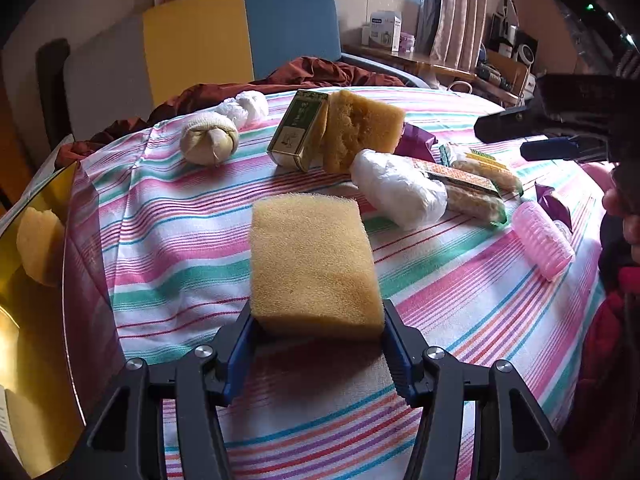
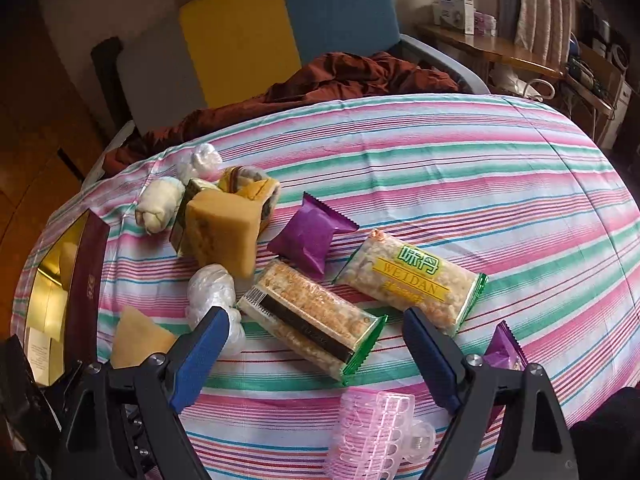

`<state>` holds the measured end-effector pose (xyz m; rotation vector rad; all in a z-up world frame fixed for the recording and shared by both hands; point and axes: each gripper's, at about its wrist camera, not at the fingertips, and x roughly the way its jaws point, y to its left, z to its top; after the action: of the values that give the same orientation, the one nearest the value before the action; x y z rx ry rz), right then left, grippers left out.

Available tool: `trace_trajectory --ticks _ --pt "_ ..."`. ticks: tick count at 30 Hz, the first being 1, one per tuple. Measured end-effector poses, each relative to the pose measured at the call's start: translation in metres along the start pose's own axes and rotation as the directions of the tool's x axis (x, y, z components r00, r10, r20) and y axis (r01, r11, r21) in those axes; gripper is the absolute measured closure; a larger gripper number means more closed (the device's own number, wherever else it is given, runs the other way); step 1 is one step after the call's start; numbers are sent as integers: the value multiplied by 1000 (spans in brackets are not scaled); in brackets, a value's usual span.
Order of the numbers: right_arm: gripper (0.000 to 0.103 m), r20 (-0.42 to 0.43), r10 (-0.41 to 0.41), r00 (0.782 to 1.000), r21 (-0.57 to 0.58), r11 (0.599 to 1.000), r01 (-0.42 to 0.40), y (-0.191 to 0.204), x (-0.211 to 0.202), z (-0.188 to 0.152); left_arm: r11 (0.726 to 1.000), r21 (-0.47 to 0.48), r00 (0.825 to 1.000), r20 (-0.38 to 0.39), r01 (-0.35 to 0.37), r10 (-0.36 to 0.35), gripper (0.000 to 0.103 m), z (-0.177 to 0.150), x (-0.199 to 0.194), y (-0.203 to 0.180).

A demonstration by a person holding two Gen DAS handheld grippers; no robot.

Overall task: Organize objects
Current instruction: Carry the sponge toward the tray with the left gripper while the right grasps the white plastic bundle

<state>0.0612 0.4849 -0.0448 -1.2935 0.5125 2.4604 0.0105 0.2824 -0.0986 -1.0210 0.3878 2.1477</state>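
My left gripper [image 1: 318, 326] is shut on a yellow sponge [image 1: 312, 264], its blue pads against the near end, just above the striped cloth. The sponge's corner also shows in the right wrist view [image 2: 136, 340]. My right gripper [image 2: 316, 340] is open and empty, hovering over a rice-cracker pack [image 2: 312, 320]; it shows in the left wrist view at the right edge [image 1: 560, 136]. A second cracker pack [image 2: 412, 280], a purple sachet [image 2: 310, 236], a pink hair roller [image 2: 372, 432] and a white plastic wad [image 2: 212, 292] lie around it.
A gold-lined box [image 1: 36, 280] with a yellow piece inside stands at the table's left edge. A second sponge [image 1: 360, 132], a green carton [image 1: 298, 128] and rolled cloth bundles [image 1: 208, 138] sit farther back. A chair with red fabric [image 2: 340, 76] is behind the table.
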Motion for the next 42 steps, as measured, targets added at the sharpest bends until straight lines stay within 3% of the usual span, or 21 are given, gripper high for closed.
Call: trace_trajectory --ticks 10,19,20,22,24,27,30,33,37,42 --pt "26 -17 25 1000 -150 988 -27 41 8 -1 1000 -19 1000 21 24 -23 43 0 1 2" --pt "40 -89 34 995 -260 964 -56 77 48 8 999 -31 999 33 35 -34 42 -2 0 4" --pt "44 -100 23 995 -277 960 -50 79 54 8 999 -34 999 35 36 -35 42 -2 0 4" --pt "62 -122 0 993 -305 951 -38 83 65 6 999 -36 999 39 36 -34 41 -2 0 4" --pt "70 -120 2 993 -348 937 -44 88 66 3 999 -35 999 42 34 -32 41 -3 0 3" --pt "72 -145 25 989 -375 924 -78 93 64 -1 999 -37 998 42 40 -39 39 -3 0 3" --pt "72 -197 73 978 -357 923 -141 88 61 -3 999 -14 999 20 50 -50 30 0 1 0" --pt "72 -217 48 975 -331 936 -119 75 60 -4 999 -21 999 -18 49 -49 24 5 1 -2" --pt "72 -236 46 971 -297 948 -117 63 60 -3 995 -71 997 -33 65 -68 24 9 0 4" --pt "72 -246 34 969 -325 939 -115 67 61 -3 996 -84 998 -51 24 -28 24 13 1 8"
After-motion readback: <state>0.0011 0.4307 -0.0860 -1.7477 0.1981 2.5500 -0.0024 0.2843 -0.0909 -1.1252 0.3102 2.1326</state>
